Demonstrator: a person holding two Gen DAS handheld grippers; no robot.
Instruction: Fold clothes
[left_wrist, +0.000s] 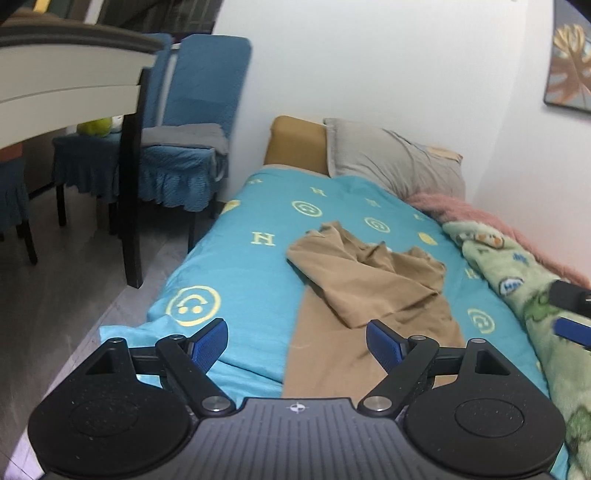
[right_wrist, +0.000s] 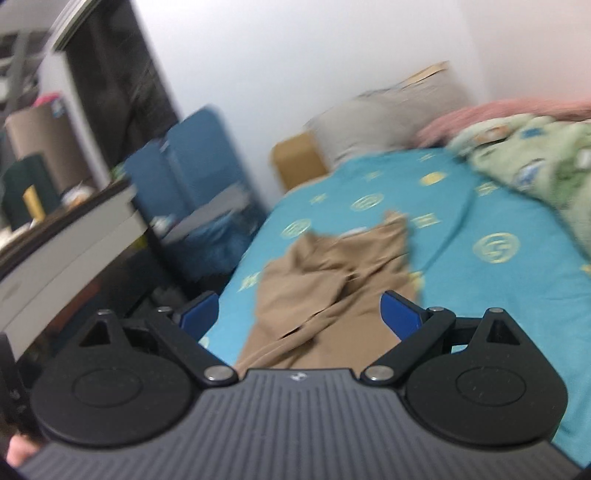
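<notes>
Fingers of the left gripper (left_wrist: 297, 345) and the right gripper (right_wrist: 299, 315) are spread wide and hold nothing, both hovering at the near end of the bed (left_wrist: 236, 280). Beyond them the tan garment (left_wrist: 369, 280) lies rumpled on the turquoise sheet; folding looks barely begun.

Both cameras sit at the foot of the bed (left_wrist: 236, 280), riding on their grippers and looking up its length toward the pillow (left_wrist: 391, 158) and white wall. The left one is level and sharp, taking in the chairs (left_wrist: 199, 110) off to its left. The right one is tilted and smeared with motion. Each has the tan garment (left_wrist: 369, 273) close below; both share sheet, pillow and chairs.
</notes>
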